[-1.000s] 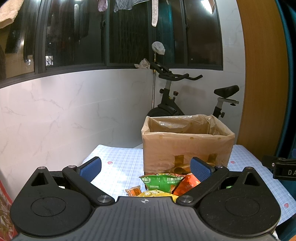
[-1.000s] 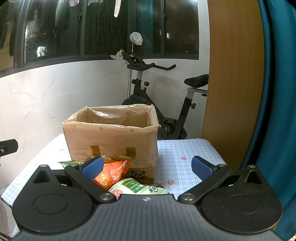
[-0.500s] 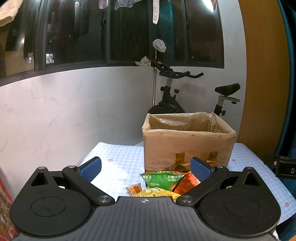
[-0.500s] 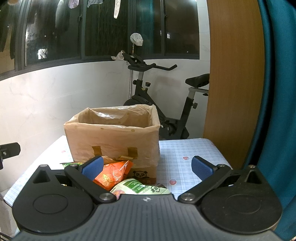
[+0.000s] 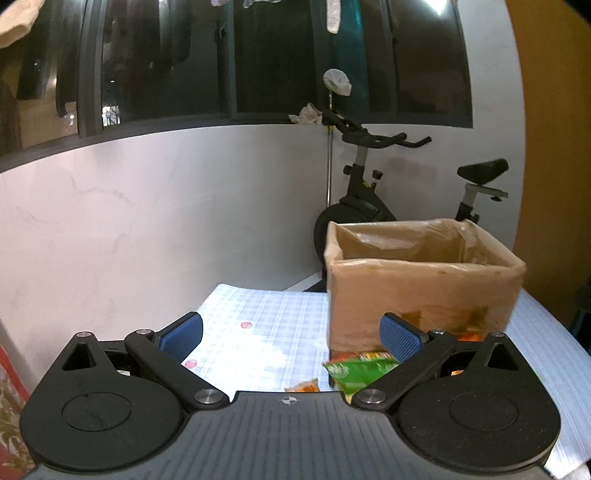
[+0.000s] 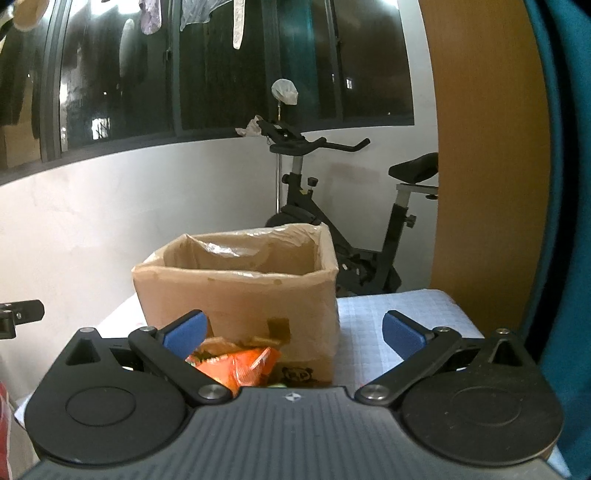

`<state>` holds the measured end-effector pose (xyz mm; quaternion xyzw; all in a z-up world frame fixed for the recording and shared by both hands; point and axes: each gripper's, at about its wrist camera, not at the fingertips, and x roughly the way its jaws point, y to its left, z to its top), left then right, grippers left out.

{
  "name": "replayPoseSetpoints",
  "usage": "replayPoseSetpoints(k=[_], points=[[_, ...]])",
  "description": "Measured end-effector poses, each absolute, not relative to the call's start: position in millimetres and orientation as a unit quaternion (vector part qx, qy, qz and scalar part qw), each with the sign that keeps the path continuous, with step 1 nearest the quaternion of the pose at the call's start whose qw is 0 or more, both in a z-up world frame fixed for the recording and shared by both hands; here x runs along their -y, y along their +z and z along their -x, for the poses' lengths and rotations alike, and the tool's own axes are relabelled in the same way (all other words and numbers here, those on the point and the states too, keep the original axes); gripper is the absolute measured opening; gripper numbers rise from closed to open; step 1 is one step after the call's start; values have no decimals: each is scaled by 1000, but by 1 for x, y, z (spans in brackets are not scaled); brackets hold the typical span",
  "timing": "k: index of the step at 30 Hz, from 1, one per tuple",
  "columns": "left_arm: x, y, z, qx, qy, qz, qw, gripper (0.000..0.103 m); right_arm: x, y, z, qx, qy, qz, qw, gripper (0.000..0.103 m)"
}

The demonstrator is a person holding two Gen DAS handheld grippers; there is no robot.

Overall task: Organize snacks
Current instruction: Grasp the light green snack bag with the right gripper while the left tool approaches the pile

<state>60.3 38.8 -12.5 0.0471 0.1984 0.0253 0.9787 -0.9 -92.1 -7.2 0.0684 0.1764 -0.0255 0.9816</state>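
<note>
Level above the table, left gripper [image 5: 291, 334] and right gripper [image 6: 291, 331] gape, both empty.

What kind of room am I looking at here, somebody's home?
Most likely a home, perhaps an enclosed balcony or utility room. An exercise bike stands by the wall, laundry hangs at the dark windows, and a table with a checked cloth holds a cardboard box and snack packets.
</note>
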Motion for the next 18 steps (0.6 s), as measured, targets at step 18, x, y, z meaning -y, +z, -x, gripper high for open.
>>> replayPoseSetpoints(k=[18], points=[[-61,-93,-125,-304,-38,9,952,102,101,-92,-61,-286,-25,-62,956,103]])
